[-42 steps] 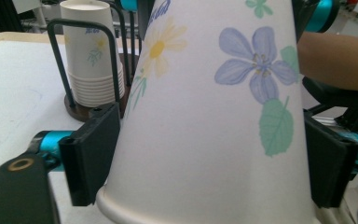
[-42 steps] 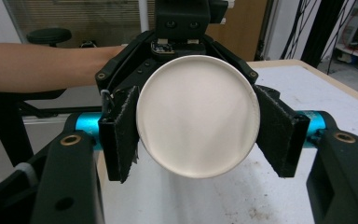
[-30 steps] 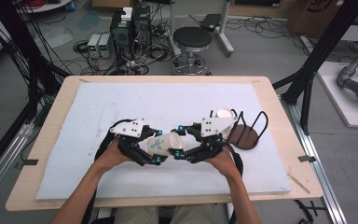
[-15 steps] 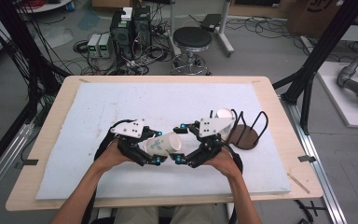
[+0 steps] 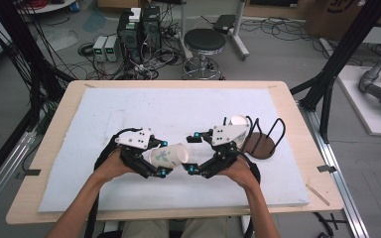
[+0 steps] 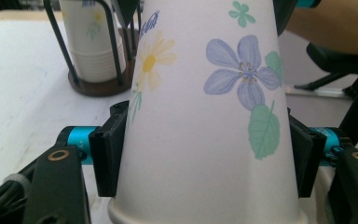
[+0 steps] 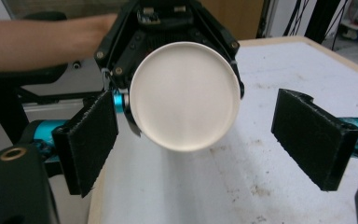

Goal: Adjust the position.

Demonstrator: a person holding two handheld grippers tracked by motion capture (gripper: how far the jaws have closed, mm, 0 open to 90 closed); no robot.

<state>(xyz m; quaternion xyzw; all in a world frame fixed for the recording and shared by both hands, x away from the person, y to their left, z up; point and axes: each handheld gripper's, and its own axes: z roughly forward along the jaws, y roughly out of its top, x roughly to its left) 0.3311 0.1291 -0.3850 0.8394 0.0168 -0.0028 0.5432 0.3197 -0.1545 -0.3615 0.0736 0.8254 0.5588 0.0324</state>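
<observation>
Handover looks done: my left hand-held gripper (image 5: 162, 159) clamps the flowered paper cup (image 5: 171, 155), right hand-held gripper (image 5: 194, 154) stands wide (pads clear), so next I'd back off.

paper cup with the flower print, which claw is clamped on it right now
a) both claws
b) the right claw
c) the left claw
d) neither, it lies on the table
c: the left claw presses both pads on the paper cup, while the right claw stands open, its pads clear of the cup's base.
</observation>
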